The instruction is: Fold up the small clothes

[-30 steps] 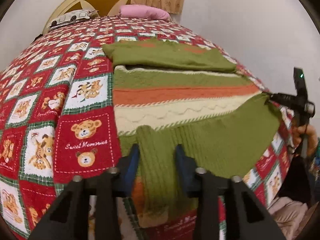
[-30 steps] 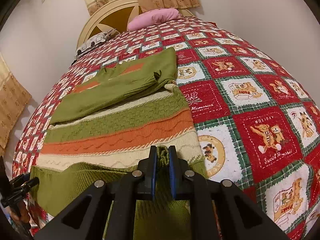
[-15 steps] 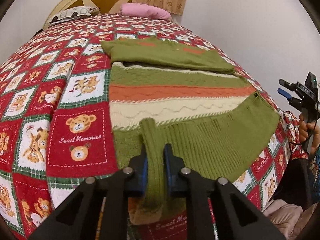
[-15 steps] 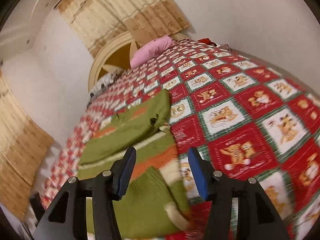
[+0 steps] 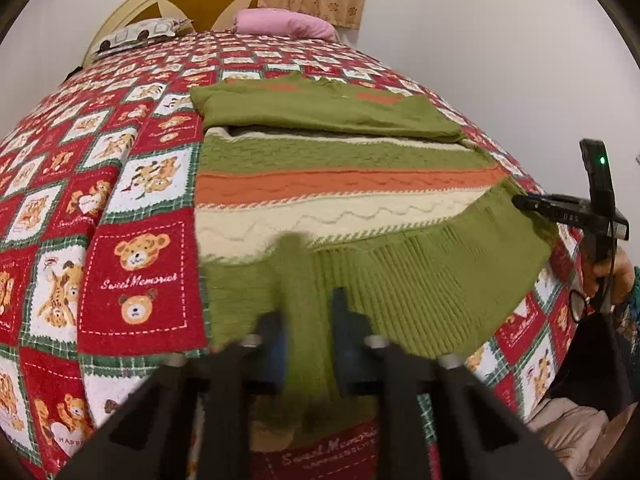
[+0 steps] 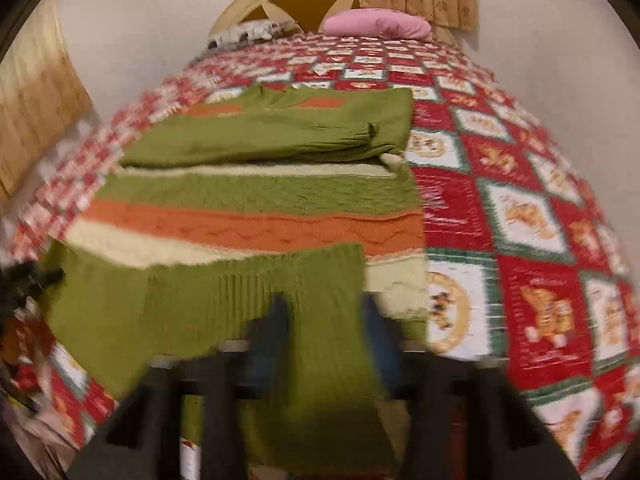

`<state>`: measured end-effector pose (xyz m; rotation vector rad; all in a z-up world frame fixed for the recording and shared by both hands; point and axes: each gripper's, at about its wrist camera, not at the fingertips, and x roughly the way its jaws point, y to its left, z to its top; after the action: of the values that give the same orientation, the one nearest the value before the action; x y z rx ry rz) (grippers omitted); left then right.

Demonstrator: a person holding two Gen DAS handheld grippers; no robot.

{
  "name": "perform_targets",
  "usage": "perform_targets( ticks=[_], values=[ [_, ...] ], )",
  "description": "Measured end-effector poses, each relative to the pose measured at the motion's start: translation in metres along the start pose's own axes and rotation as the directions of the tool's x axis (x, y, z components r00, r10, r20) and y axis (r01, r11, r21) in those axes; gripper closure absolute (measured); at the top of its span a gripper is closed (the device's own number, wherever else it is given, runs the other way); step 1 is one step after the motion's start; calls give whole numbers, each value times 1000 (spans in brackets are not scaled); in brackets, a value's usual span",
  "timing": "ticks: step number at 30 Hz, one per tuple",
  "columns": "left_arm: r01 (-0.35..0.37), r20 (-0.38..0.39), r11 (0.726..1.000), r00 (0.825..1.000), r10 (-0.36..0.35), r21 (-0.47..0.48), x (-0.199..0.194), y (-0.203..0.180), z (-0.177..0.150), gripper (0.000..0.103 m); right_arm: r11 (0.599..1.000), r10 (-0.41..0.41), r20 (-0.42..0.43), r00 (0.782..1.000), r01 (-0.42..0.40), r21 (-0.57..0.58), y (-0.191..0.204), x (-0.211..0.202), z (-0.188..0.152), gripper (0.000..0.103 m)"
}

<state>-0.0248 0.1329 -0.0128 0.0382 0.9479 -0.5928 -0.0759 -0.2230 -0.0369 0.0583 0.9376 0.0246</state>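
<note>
1. We see the knitted sweater with green, orange and cream stripes (image 5: pixel 344 184) lying flat on the red patchwork bedspread with teddy-bear squares (image 5: pixel 136 264). Its top part is already folded over into a green band near the far end, towards the pink pillow (image 5: pixel 284 26).

2. Our left gripper (image 5: pixel 308 332) pinches a bunched ridge of the ribbed green hem (image 5: pixel 432 276) at the near left corner; the cloth runs between its fingers, though blur softens the detail.

3. Our right gripper (image 6: pixel 324 332) has its fingers spread, with the hem's right corner lying between them. From the blurred right wrist view we cannot tell whether the pads touch the cloth yet. In the left wrist view it (image 5: pixel 560 212) shows at the hem's right edge.

4. We judge the step in hand to be taking hold of the bottom hem at both corners, ready to fold the lower half up.

5. The next move likely calls for the right claw to close on its corner, then both hands lifting together and carrying the hem evenly towards the folded band, so the edge lands straight.
</note>
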Motion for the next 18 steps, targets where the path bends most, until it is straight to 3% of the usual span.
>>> perform_targets(
  ticks=[1, 7, 11, 18],
  values=[
    [4, -1, 1000, 1000, -4, -14, -1, 2, 1, 95, 1000, 3, 5, 1000, -4, 12, -2, -4, 1, 91],
    [63, 40, 992, 997, -59, -107, -14, 18, 28, 97, 999, 2, 139, 990, -7, 37, -4, -48, 28, 93],
    [44, 88, 994, 995, -36, -96, -21, 18, 56, 97, 999, -29, 229, 973, 24, 26, 5, -72, 53, 93],
    [10, 123, 987, 992, 10, -161, -8, 50, 114, 97, 996, -86, 272, 958, 76, 48, 0, -58, 101, 93]
  ],
)
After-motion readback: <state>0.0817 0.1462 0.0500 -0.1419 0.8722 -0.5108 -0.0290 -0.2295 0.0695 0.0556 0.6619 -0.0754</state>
